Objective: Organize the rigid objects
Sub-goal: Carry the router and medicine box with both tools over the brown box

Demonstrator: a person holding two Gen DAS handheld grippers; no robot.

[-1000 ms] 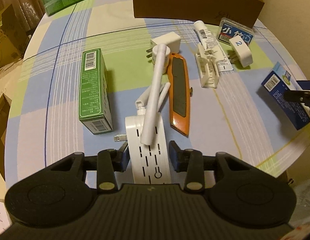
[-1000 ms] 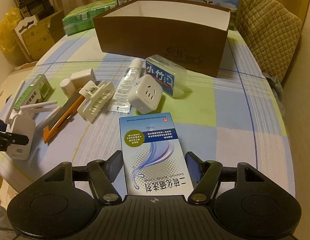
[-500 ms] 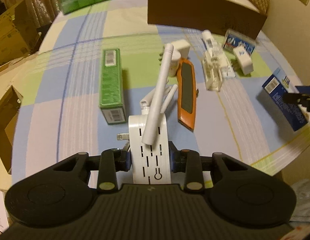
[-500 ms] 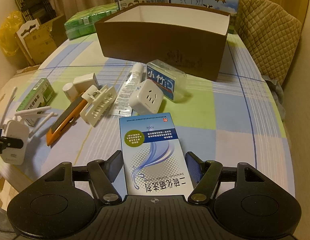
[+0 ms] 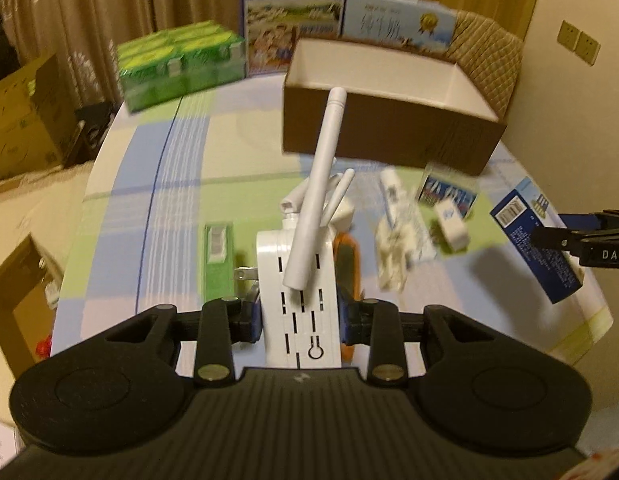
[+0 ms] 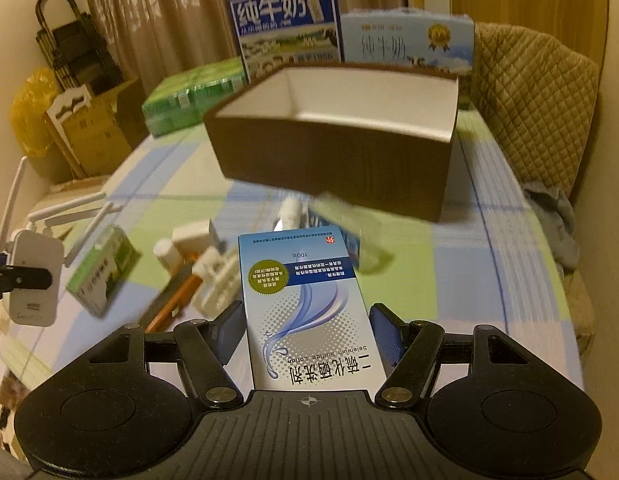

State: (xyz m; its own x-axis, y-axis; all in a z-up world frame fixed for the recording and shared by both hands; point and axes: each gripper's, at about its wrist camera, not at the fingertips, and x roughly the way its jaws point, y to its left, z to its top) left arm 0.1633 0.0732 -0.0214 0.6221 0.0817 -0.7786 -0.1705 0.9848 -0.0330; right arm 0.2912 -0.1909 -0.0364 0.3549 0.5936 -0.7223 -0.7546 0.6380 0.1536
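My left gripper point(image 5: 300, 318) is shut on a white wifi extender point(image 5: 299, 280) with antennas and holds it above the table; it also shows in the right wrist view point(image 6: 31, 280). My right gripper point(image 6: 307, 338) is shut on a blue lotion box point(image 6: 305, 308) and holds it in the air; the box also shows in the left wrist view point(image 5: 533, 240). An open brown cardboard box point(image 6: 333, 160) with a white inside stands at the back of the table point(image 5: 169, 184), ahead of both grippers.
On the table lie a green box point(image 5: 218, 256), an orange utility knife point(image 5: 347, 256), a white clip point(image 5: 393, 248), a white tube point(image 5: 393, 192), a white plug cube point(image 5: 451, 226) and a clear blue-labelled case point(image 5: 449, 192). Green packs point(image 5: 181, 64) and milk cartons point(image 5: 295, 16) stand behind.
Both grippers have risen with their objects and tilted up toward the brown box. The table items now sit lower in both views.
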